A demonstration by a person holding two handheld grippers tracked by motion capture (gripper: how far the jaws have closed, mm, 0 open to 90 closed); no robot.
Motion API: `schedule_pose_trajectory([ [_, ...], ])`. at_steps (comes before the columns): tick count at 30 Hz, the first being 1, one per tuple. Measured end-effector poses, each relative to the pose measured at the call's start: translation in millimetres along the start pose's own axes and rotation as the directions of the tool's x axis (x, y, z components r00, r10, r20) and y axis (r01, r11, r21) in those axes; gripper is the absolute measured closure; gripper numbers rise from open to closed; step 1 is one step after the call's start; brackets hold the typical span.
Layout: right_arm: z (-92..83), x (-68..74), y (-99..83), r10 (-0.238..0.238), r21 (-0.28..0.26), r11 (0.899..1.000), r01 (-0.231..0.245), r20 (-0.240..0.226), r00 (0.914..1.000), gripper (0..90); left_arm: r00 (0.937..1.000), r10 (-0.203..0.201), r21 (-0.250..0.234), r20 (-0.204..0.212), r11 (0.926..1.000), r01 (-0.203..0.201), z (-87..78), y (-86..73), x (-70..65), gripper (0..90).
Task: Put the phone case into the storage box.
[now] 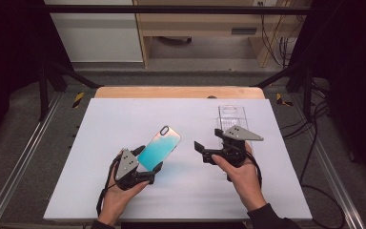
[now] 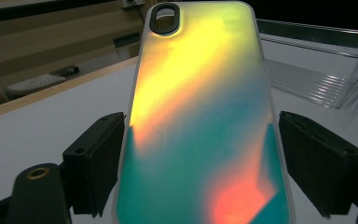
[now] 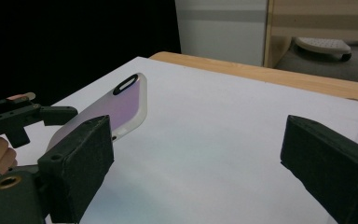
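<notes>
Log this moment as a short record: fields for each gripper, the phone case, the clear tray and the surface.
left gripper: closed on the lower end of the phone case, a jaw on each long edge
right gripper: open, nothing between the jaws, pointing toward the case
phone case: iridescent teal, camera cutout at the far end, held tilted above the sheet
clear tray: transparent plastic, lying on the sheet beyond the right hand, apart from the case
surface: white sheet on a wooden table
</notes>
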State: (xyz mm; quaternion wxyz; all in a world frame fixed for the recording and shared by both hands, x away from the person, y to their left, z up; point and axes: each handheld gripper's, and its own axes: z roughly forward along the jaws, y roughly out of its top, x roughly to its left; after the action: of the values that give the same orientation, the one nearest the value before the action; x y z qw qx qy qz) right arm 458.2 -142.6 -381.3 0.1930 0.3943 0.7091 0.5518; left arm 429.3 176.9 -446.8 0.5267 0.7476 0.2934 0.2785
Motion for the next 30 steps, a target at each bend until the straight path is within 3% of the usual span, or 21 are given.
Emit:
schedule_pose_trajectory([
  [19, 31.3, 21.5, -7.3, 0.047, 0.042, 0.998, -0.045, -0.067, 0.9967, 13.6, 0.9999, 0.017, -0.047, 0.001, 0.9988, -0.017, -4.3, 6.4, -8.3, 16.5],
  [30, 41.4, 26.8, -11.0, 0.122, 0.048, 0.992, -0.117, -0.121, 0.9851, 21.8, 0.9996, 0.026, -0.06, 0.007, 0.9979, -0.026, -5.2, 8.7, -11.4, 16.5],
])
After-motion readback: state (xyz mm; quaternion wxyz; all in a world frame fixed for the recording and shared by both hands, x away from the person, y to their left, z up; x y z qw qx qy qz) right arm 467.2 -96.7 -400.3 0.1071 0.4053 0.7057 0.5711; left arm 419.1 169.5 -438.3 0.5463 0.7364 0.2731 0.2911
